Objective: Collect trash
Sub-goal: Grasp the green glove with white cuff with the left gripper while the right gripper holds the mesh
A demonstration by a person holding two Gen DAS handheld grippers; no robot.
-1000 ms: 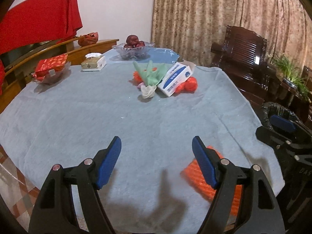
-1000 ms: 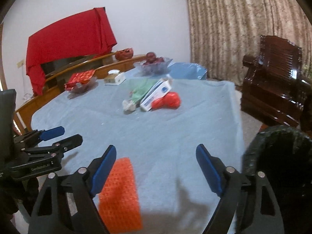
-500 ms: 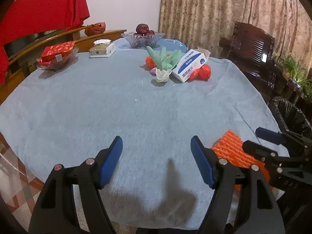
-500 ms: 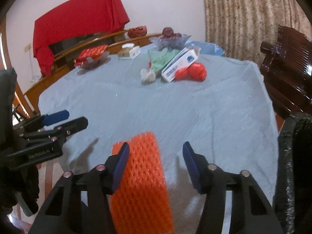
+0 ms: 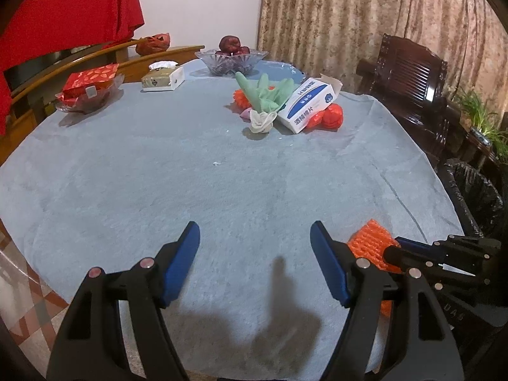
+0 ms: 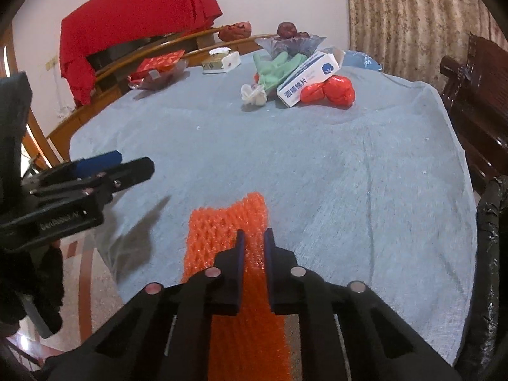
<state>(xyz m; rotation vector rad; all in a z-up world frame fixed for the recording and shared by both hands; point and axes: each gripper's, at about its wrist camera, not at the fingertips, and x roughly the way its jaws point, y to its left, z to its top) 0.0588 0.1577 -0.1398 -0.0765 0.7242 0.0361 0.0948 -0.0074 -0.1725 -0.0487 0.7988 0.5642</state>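
An orange foam net sleeve (image 6: 227,228) lies at the near edge of the blue-clothed table (image 6: 349,165). My right gripper (image 6: 253,238) is shut on it, the jaws pinching its near part; it also shows in the left wrist view (image 5: 365,241). My left gripper (image 5: 254,247) is open and empty above the cloth to the left; it shows at the left of the right wrist view (image 6: 127,166). Further back lies a pile: green gloves (image 5: 266,93), a white box (image 5: 309,104), a red bag (image 5: 330,117), a crumpled white tissue (image 5: 261,121).
A bin with a black liner (image 5: 476,190) stands off the table's right edge; its rim shows in the right wrist view (image 6: 489,254). A glass fruit bowl (image 5: 230,60), a tissue box (image 5: 163,77) and a dish with a red packet (image 5: 89,90) stand at the back. Dark wooden chairs (image 5: 409,76) stand right.
My right gripper came in over the orange foam net and closed from wide open onto it. My left gripper stayed open and shifted slightly.
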